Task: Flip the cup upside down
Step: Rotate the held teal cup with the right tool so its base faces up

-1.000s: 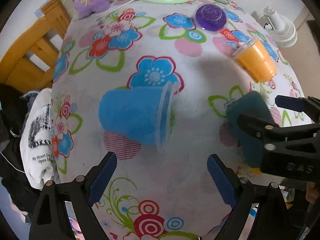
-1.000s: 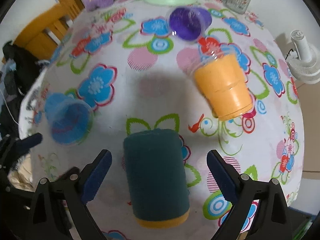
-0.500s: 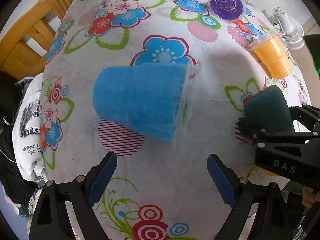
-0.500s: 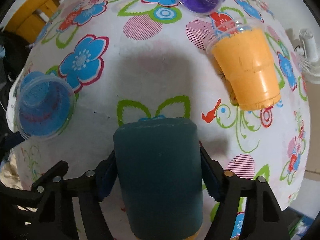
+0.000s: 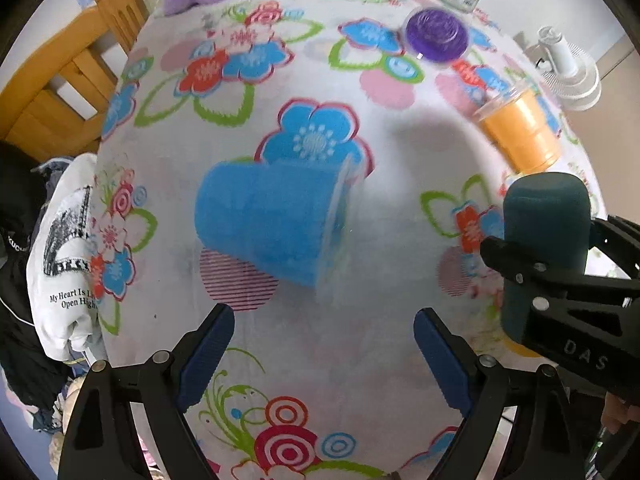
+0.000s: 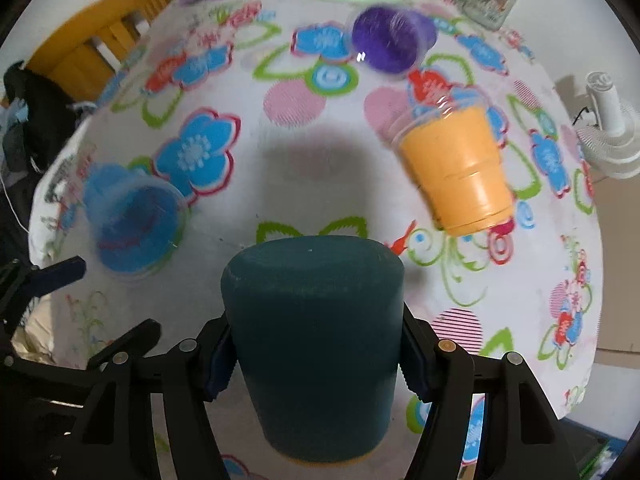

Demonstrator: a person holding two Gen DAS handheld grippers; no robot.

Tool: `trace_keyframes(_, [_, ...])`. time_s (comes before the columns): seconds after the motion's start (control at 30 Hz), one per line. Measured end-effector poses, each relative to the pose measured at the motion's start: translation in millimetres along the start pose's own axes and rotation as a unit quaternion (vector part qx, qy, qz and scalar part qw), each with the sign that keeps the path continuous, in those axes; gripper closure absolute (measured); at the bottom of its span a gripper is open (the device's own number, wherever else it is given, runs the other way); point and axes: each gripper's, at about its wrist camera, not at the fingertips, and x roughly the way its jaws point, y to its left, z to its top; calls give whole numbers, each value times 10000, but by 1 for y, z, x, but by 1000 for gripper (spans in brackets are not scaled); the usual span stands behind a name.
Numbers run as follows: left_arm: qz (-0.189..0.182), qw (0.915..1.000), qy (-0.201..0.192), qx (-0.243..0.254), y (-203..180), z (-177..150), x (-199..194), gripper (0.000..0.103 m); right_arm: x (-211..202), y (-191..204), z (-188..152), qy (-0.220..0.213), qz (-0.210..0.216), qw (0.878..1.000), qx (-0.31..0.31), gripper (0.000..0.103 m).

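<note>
Floral-cloth worktop (image 5: 400, 240), wooden chair (image 5: 60, 92) at far-left edge, blue cup (image 5: 272, 220) on side mid-worktop, orange cup (image 6: 460, 172) & purple cup (image 6: 392, 40) beyond, right gripper (image 6: 316, 356) fingers clamped on teal cup (image 6: 316, 340), left gripper (image 5: 324, 352) fingers wide apart, holding nothing.

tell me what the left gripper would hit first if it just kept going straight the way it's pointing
Most likely the blue cup, which lies on its side on the floral tablecloth straight ahead of the open left gripper. Depth is hard to judge through the fisheye, so the fingers might meet the cloth first.

Your dark teal cup (image 6: 316, 360) stands base-up, gripped at both sides above the floral tablecloth (image 6: 320, 168), a yellow band at its lower rim.
</note>
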Motion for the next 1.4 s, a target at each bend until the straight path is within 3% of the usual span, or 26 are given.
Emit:
trace_keyframes(0.13, [67, 9996, -272, 43, -5, 5, -24, 10, -31, -4, 5, -308, 14, 9995, -16, 34])
trace_keyframes(0.3, [40, 9986, -536, 0, -12, 16, -46, 10, -71, -5, 8, -1093, -85, 9938, -178, 34])
trace_keyframes(0.63, [88, 9954, -842, -449, -19, 7, -75, 10, -114, -21, 4, -2150, 486, 9749, -300, 34])
trace_keyframes(0.8, [140, 9940, -971, -492, -29, 3, -73, 10, -112, -25, -9, -2631, 438, 9628, -432, 34])
trace_keyframes(1.0, [283, 9924, -1098, -476, -32, -5, -61, 10, -99, -31, -26, -3197, 662, 9439, -498, 34])
trace_keyframes(1.3, [319, 9905, -1172, -637, -22, -14, -38, 10, -74, -25, -33, -4064, 799, 9097, -296, 34])
trace_keyframes(1.4, [365, 9901, -1154, -714, -17, -16, -25, 10, -59, -23, -31, -4104, 754, 9086, -194, 34])
